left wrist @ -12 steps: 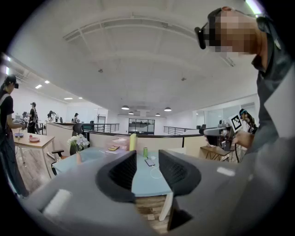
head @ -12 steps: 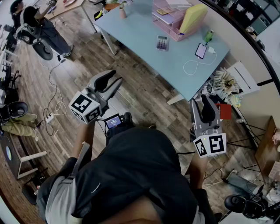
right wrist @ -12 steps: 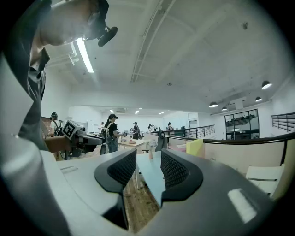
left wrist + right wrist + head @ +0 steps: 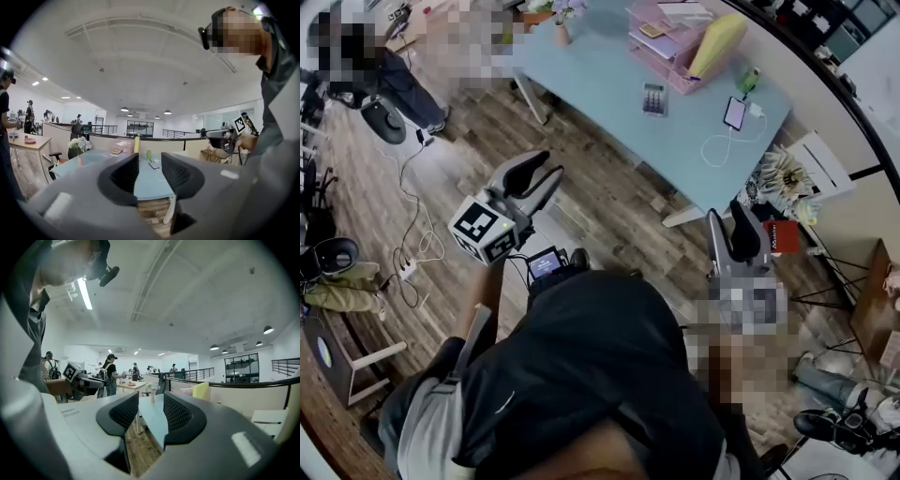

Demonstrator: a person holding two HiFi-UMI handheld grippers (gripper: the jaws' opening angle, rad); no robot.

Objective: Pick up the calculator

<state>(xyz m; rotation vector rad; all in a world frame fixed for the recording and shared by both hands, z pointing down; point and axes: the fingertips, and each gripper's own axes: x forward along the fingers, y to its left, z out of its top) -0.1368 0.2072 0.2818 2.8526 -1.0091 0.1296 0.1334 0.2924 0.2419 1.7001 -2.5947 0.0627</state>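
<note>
the small grey calculator with pale keys [image 4: 653, 97] lay flat on the light blue tabletop [image 4: 600, 70], in the upper middle of the head view, just below and left of the pink stacked desk tray [image 4: 667, 45]. its long axis ran nearly up and down the frame, away from me. both tools hung well short of it, over the brown wooden floor [image 4: 609, 197]. my left gripper [image 4: 542, 174] sat at centre left, its black jaws a narrow gap apart with nothing between them, aimed toward the upper right, so the calculator lay ahead along its line. my right gripper [image 4: 728, 217], at centre right, showed the same narrow empty gap, and the calculator lay up and to its left. neither looked clearly nearer. i judged the left better lined up, with a long reach forward to make.
</note>
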